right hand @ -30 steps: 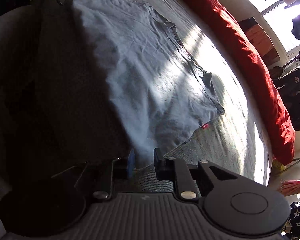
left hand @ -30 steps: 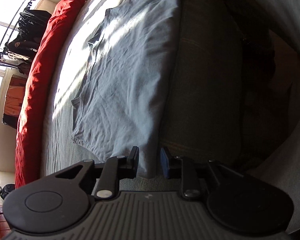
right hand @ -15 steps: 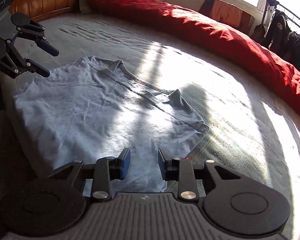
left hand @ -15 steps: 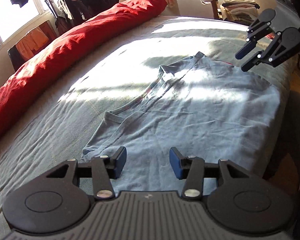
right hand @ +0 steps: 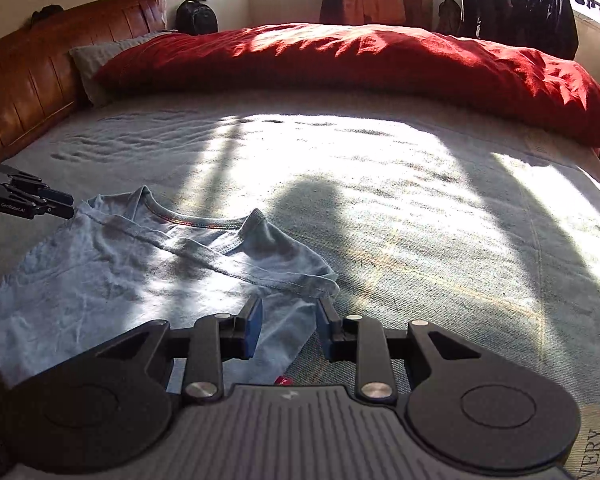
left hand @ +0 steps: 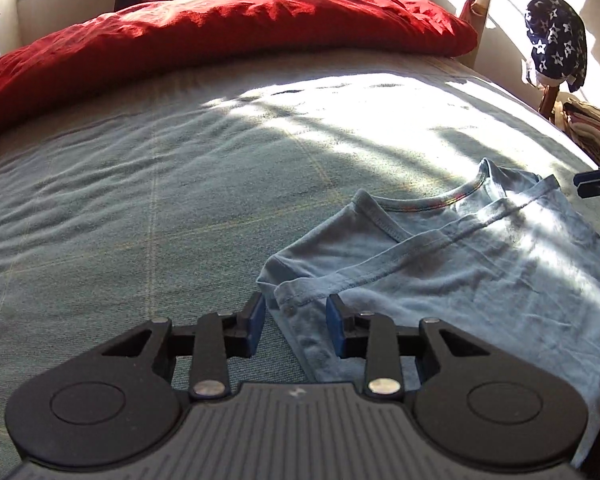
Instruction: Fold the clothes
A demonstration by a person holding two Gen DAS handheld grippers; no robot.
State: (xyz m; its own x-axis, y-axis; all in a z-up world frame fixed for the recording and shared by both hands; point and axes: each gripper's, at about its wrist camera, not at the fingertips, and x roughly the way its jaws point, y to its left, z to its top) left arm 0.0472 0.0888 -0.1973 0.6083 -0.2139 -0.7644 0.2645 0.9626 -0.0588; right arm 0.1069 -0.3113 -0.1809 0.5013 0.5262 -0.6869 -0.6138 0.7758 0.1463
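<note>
A light blue T-shirt [left hand: 480, 280] lies flat on the grey bed cover [left hand: 140, 208], its collar [left hand: 432, 205] towards the red duvet. A stitched hem edge runs across the shirt just below the collar. My left gripper [left hand: 295, 320] is open, low over the shirt's near left corner, which lies between the fingers. In the right wrist view the same shirt [right hand: 112, 280] lies at the left. My right gripper [right hand: 289, 322] is open over its right corner, just below the sleeve [right hand: 300, 272]. Each gripper shows in the other's view: the left gripper [right hand: 32, 202] and the right gripper [left hand: 598, 184].
A long red duvet [right hand: 360, 60] is bunched along the far side of the bed. A wooden headboard [right hand: 24, 80] and grey pillow [right hand: 96, 60] are at the left. Hanging clothes [right hand: 516, 8] line the window. A star-patterned cloth [left hand: 556, 40] and piled clothes [left hand: 588, 128] stand right of the bed.
A second ago both grippers were nearly shut at the shirt's edge hanging over the bed side. They have opened and swung up to look level across the bed. A hem now lies below the collar.
</note>
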